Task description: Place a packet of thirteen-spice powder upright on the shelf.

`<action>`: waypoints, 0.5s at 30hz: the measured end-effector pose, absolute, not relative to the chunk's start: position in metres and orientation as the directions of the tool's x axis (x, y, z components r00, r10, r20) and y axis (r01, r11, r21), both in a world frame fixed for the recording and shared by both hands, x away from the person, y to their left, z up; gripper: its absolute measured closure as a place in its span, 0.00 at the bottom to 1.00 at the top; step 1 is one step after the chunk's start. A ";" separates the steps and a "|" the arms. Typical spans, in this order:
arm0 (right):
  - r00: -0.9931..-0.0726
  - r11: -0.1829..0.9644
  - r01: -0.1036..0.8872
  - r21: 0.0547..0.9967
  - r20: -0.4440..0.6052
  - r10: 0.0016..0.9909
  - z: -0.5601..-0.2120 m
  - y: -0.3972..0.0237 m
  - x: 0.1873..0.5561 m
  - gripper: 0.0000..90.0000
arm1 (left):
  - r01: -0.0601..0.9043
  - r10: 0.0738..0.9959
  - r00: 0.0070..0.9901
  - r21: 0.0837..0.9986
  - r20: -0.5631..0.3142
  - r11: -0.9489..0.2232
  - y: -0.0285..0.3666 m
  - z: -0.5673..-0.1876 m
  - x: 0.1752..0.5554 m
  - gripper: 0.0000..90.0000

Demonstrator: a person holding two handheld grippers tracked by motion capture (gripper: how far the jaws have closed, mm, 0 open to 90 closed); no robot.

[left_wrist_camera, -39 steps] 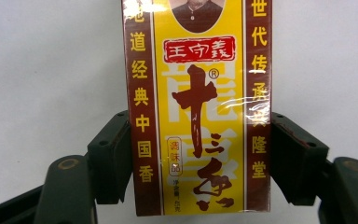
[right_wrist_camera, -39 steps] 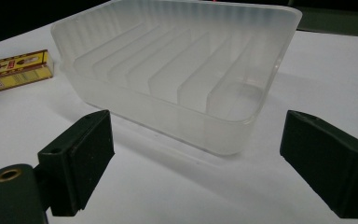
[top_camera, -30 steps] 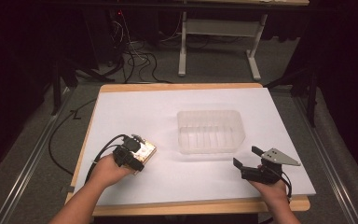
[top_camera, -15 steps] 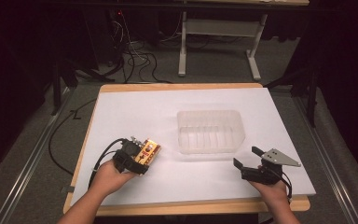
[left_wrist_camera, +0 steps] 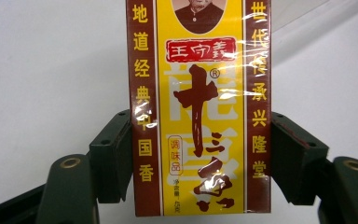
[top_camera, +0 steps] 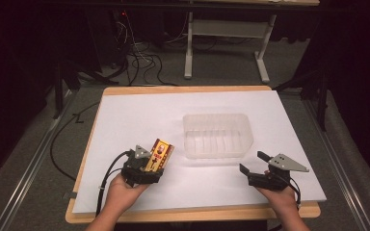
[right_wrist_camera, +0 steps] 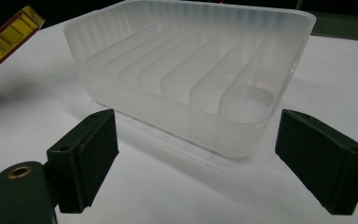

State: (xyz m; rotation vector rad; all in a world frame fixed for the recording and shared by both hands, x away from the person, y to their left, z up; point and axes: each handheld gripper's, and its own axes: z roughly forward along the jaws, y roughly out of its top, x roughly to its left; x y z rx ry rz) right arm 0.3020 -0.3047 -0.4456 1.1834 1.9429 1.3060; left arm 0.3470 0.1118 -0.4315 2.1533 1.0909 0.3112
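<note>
Clearly, one yellow seasoning packet (left_wrist_camera: 199, 107) is clamped between the pads of the left gripper (top_camera: 147, 168), its long axis along the jaws. One clear plastic tray (top_camera: 218, 135) lies ahead to its right, probably empty. The right gripper (top_camera: 260, 166), nearer the tray, is held open around nothing, its jaws having just been closing slightly.

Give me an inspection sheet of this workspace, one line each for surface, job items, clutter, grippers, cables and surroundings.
Surface: white sheet over a wooden table.
Job's things: yellow and red packet clamped in the left gripper; clear ribbed plastic tray sitting empty at mid-table.
Clutter: nothing seen.
Grippers: left gripper shut on the packet, held near the table's front left; right gripper open, jaws facing the tray, nothing between them.
Cables: black cable trailing from the left gripper; loose cords on the floor behind.
Surroundings: grey carpet, a white table frame, dark room.
</note>
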 end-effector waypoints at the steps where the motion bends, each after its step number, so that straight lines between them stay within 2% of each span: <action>1: -0.489 0.153 0.377 0.913 0.056 0.870 -0.446 -0.304 0.302 0.15 | 0.603 0.778 0.621 0.690 -0.090 -0.401 0.111 -0.431 0.345 0.36; 7: -0.488 0.148 0.375 0.915 0.059 0.871 -0.445 -0.300 0.301 0.15 | 0.532 0.762 0.644 0.758 -0.071 -0.379 0.110 -0.425 0.330 0.36; 15: -0.470 0.105 0.386 0.917 0.097 0.877 -0.440 -0.297 0.301 0.15 | 0.479 0.741 0.671 0.777 -0.024 -0.408 0.102 -0.429 0.320 0.36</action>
